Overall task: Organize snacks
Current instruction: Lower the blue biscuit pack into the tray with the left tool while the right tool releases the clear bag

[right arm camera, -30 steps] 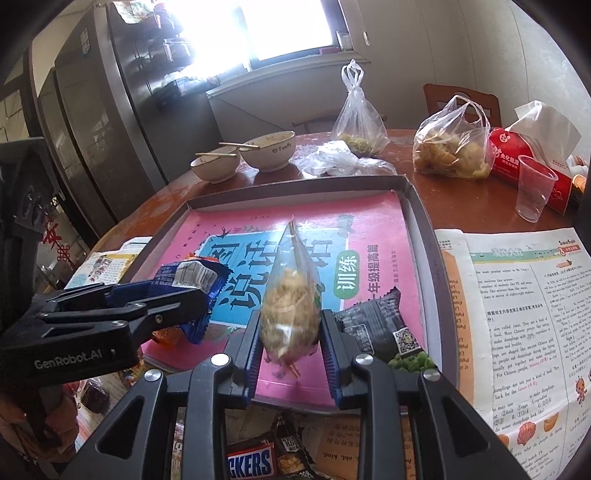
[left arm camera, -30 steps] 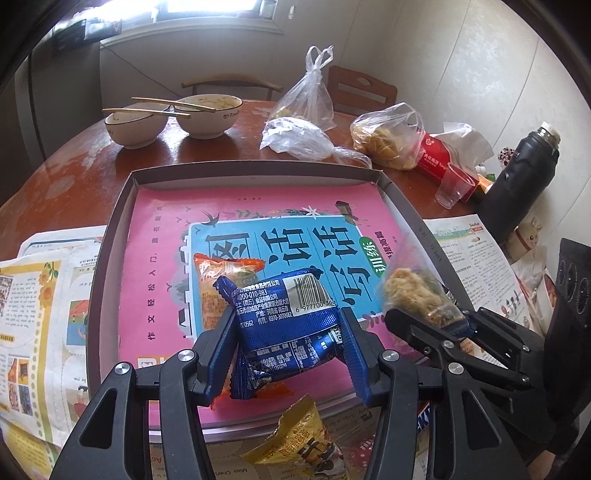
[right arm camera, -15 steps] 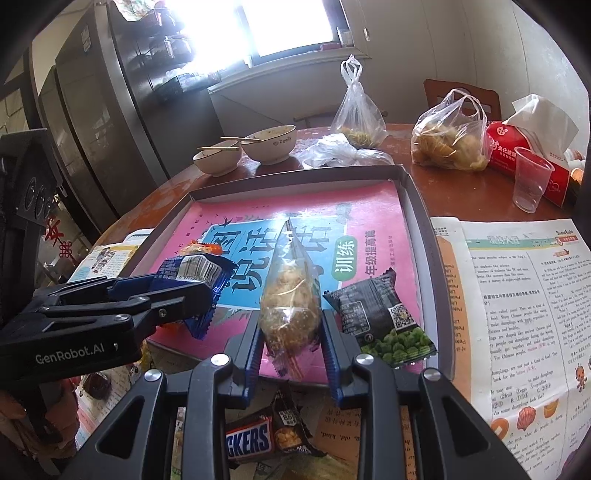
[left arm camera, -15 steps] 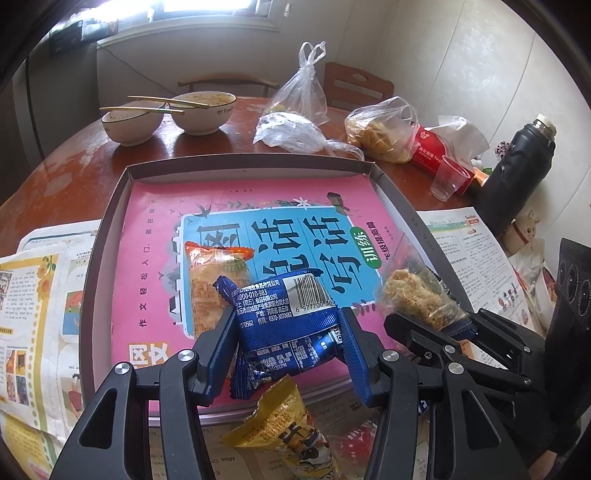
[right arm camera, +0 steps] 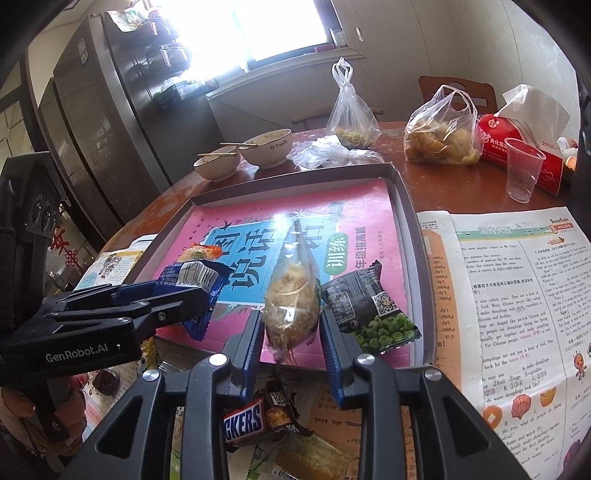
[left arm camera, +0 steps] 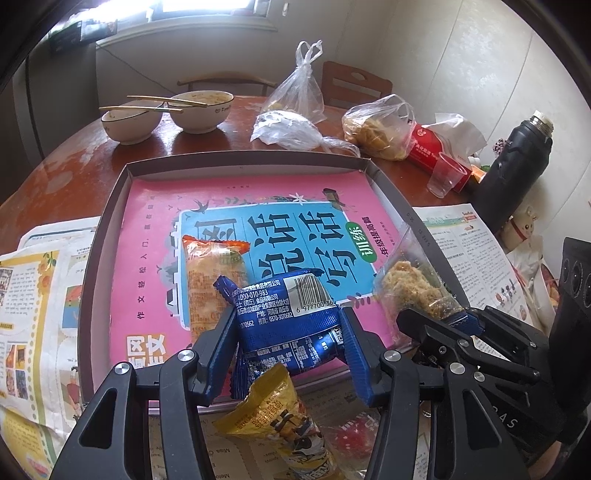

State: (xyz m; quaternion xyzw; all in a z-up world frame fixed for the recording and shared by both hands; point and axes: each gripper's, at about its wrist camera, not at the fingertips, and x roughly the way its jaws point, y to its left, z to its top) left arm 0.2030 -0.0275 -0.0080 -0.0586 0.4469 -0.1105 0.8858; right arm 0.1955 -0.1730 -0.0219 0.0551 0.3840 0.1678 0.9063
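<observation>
The left gripper (left arm camera: 290, 338) clamps a blue snack packet (left arm camera: 284, 317) at lower centre, over the tray's (left arm camera: 236, 162) near edge. The right gripper (right arm camera: 291, 332) pinches a clear floss-cake bag (right arm camera: 293, 295) beside a green-pea packet (right arm camera: 369, 306) lying in the tray.

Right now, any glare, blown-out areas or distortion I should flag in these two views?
Right wrist view: window blown out white, glare streak on the book cover. Left wrist view: window overexposed at the top edge only, blue packet sharp. Both views: strong fisheye bending, dark corners.
</observation>
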